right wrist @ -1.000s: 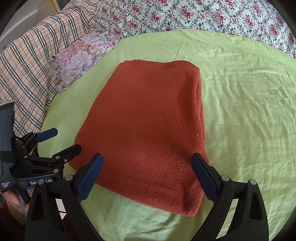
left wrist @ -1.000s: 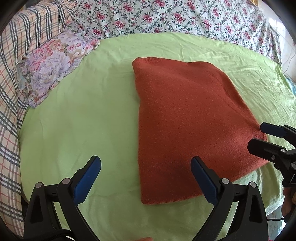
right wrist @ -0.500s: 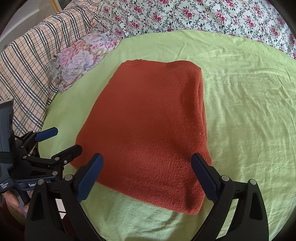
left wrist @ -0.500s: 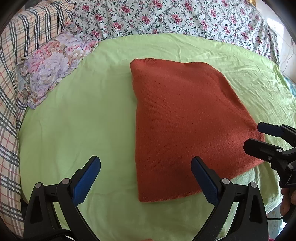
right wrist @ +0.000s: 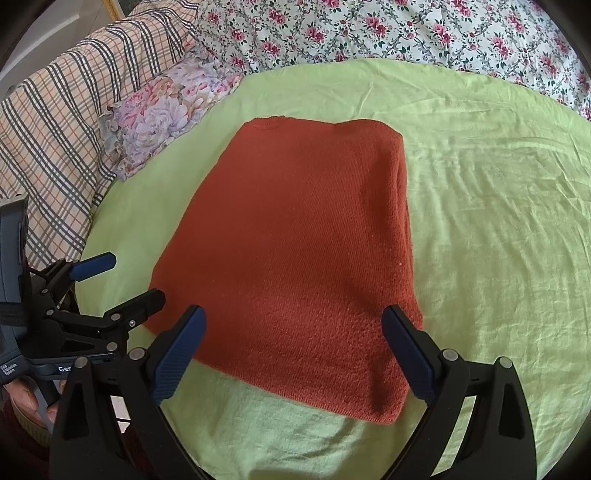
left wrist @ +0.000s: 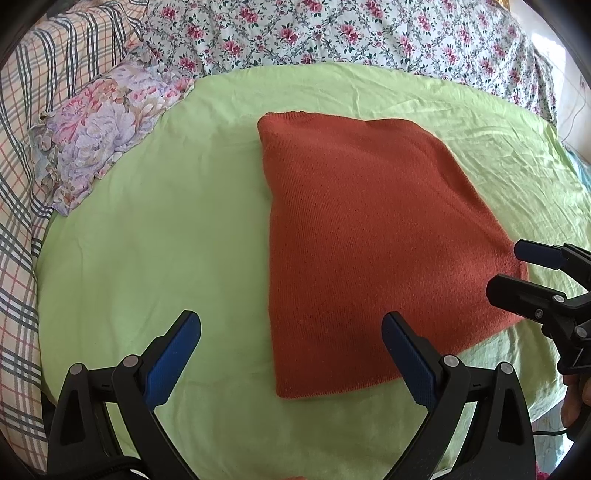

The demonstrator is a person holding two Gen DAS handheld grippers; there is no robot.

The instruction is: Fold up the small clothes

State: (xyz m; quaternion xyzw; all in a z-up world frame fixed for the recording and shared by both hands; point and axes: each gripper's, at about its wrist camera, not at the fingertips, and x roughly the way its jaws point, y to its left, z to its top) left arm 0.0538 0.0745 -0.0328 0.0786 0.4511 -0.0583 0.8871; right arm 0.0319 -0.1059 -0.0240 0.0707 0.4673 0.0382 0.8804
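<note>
A rust-orange knitted garment (left wrist: 373, 240) lies folded into a flat rectangle on the light green sheet (left wrist: 166, 240); in the right wrist view the same garment (right wrist: 295, 258) fills the middle. My left gripper (left wrist: 291, 347) hangs open above the garment's near left corner, holding nothing. My right gripper (right wrist: 293, 343) is open over the near edge, also empty. The right gripper (left wrist: 532, 273) shows at the right rim of the left wrist view, by the garment's right corner. The left gripper (right wrist: 118, 280) appears at the left of the right wrist view.
A flowered pillow (left wrist: 107, 125) lies at the far left. A checked blanket (right wrist: 55, 122) sits beyond it, and a rose-print bedcover (left wrist: 332, 33) runs along the back. A person's hand (right wrist: 26, 395) holds the left gripper's handle. The sheet's front edge is near.
Both grippers have drawn back slightly toward me and stayed open. The folded garment has not moved on the sheet.
</note>
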